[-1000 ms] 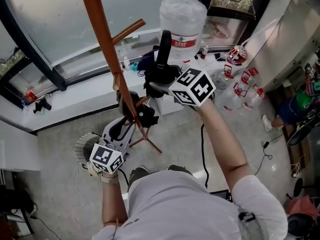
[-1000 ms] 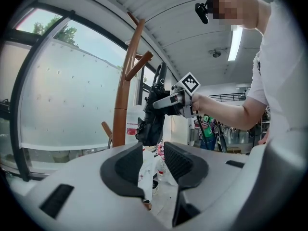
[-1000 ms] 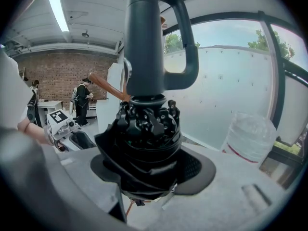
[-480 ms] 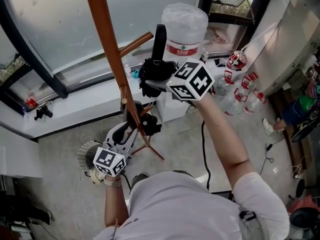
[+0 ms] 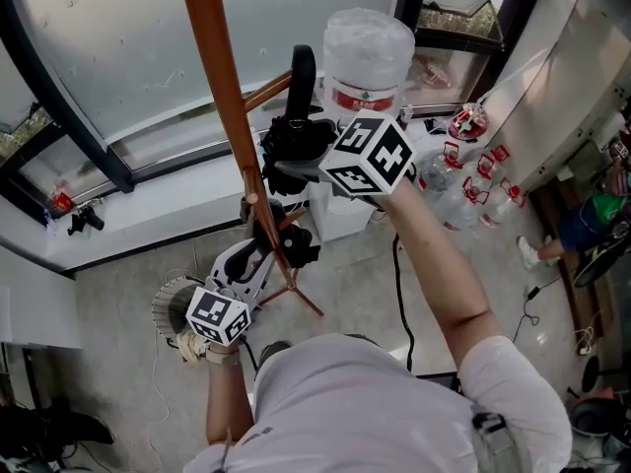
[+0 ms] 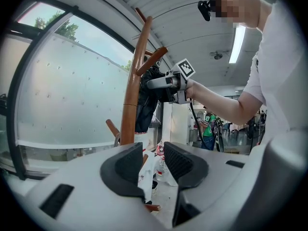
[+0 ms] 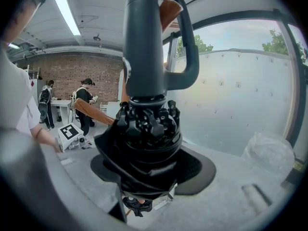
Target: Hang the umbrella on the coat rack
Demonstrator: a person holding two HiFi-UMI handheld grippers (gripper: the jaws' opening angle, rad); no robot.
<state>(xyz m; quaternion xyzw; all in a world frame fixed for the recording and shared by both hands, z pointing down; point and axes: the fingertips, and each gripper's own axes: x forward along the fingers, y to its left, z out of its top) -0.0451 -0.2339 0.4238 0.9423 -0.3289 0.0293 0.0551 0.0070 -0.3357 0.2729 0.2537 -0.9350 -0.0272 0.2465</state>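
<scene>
The umbrella [image 5: 300,79] sits just right of the coat rack [image 5: 223,87].

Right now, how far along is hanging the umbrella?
Done: the folded black umbrella with the loop handle is gripped by the right gripper and held up at an upper peg of the brown wooden coat rack. In hand: lining the loop up with the peg tip. Still to do: hooking it on, releasing. The left gripper is open, empty.

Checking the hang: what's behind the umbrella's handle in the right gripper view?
A brown coat rack peg shows behind the umbrella handle; its base is covered by the handle.
</scene>
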